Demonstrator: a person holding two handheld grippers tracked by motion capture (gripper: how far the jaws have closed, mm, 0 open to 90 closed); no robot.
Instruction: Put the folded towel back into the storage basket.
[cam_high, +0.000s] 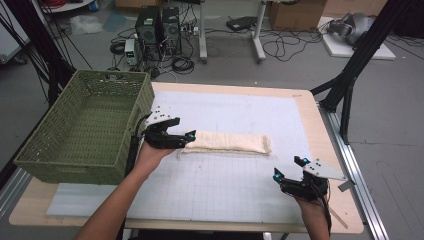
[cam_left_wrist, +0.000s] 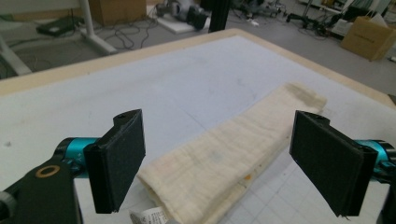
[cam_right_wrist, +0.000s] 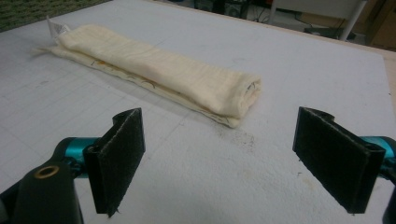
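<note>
A cream folded cloth (cam_high: 230, 142) lies as a long strip across the middle of the white mat (cam_high: 235, 185). My left gripper (cam_high: 186, 139) hovers at the strip's left end, jaws open, nothing between them. In the left gripper view the cloth (cam_left_wrist: 224, 158) runs away from the gripper (cam_left_wrist: 229, 172), with a small label at its near end. My right gripper (cam_high: 289, 168) sits near the table's front right, open and apart from the cloth. The right gripper view shows the cloth (cam_right_wrist: 159, 70) lying beyond the gripper (cam_right_wrist: 233, 163).
A green woven basket (cam_high: 85, 125) stands on the table's left side, close beside my left hand. The wooden table edge (cam_high: 320, 130) runs along the right. Computers, cables and boxes lie on the floor beyond the table.
</note>
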